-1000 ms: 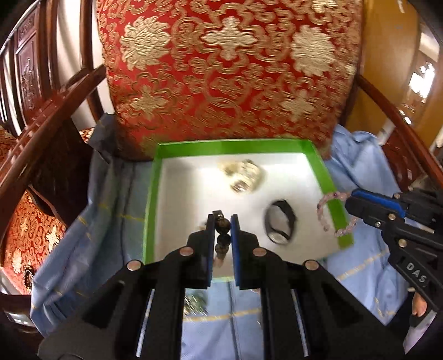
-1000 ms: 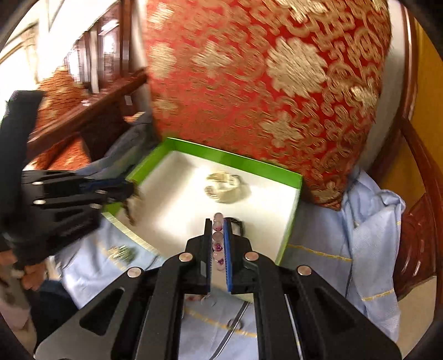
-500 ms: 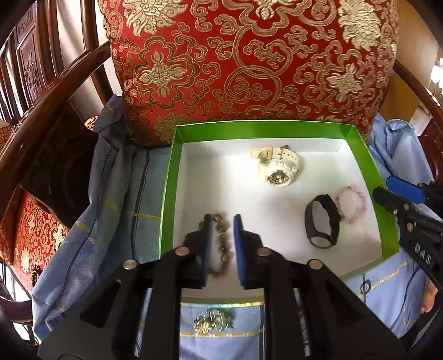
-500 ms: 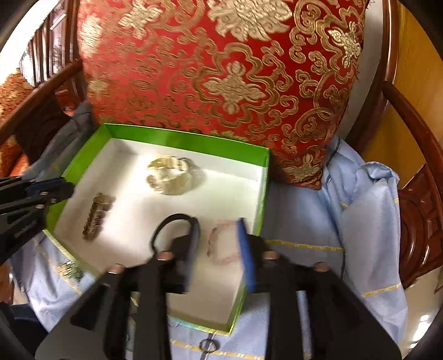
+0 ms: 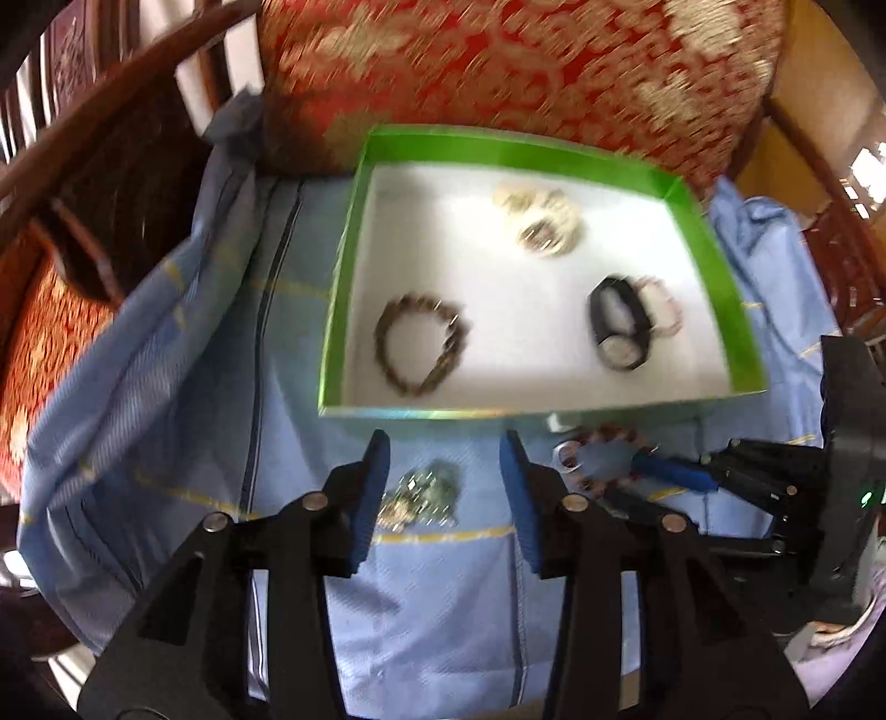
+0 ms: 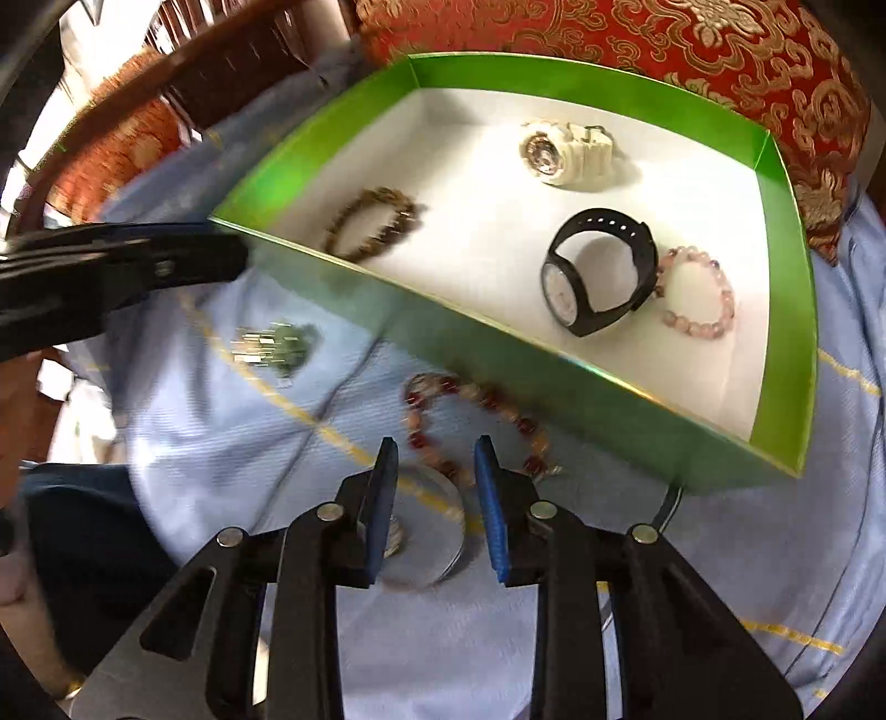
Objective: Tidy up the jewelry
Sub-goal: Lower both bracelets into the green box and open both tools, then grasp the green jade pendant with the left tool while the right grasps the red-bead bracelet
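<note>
A green box (image 5: 742,327) (image 6: 789,288) with a white floor holds a brown bead bracelet (image 5: 422,349) (image 6: 376,224), a white watch (image 5: 540,219) (image 6: 565,149), a black watch (image 5: 617,327) (image 6: 595,277) and a pink bead bracelet (image 5: 667,313) (image 6: 698,296). My left gripper (image 5: 443,448) is open and empty over the cloth, just above a silver-green brooch (image 5: 423,495) (image 6: 274,343). My right gripper (image 6: 434,448) is open and empty over a red-and-cream bead bracelet (image 6: 470,421) (image 5: 606,457) and a silver disc (image 6: 426,537) in front of the box.
Everything rests on a light blue cloth (image 5: 432,598) (image 6: 232,443) on a wooden chair seat. A red and gold cushion (image 5: 526,72) (image 6: 692,44) stands behind the box. Wooden armrests (image 5: 111,99) flank the seat.
Both grippers let go of their bracelets inside the box, opened wide and drew back to the cloth in front of the box. The brown and pink bracelets now lie on the box floor.
</note>
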